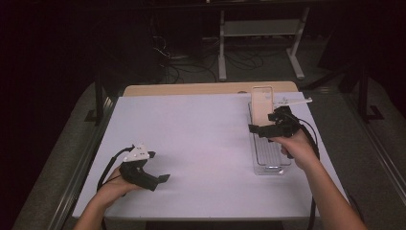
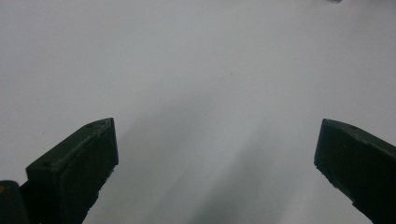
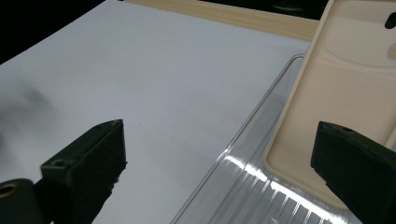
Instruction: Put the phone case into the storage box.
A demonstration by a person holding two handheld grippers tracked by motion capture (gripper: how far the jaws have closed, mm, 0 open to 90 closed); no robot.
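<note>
Phone case (image 3: pixel 345 93) in clear tray (image 3: pixel 243 186), just beyond open R gripper (image 3: pixel 219 154).

A white sheet (image 1: pixel 201 143) covers a pale wooden table (image 1: pixel 191 89), whose bare edge shows at twelve o'clock. Beyond it the room is dark; a white metal stand (image 1: pixel 261 28) rises at one o'clock, with cables (image 1: pixel 191 64) tangled on the grey floor (image 1: pixel 344 120).

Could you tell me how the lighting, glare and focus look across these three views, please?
High view: the white table is brightly lit, the surroundings nearly black. Left gripper view: soft grey shadows spread between the open jaws, which look blurred. Right gripper view: bright glare streaks on the clear tray below the beige phone case; a blurry shadow at left.
</note>
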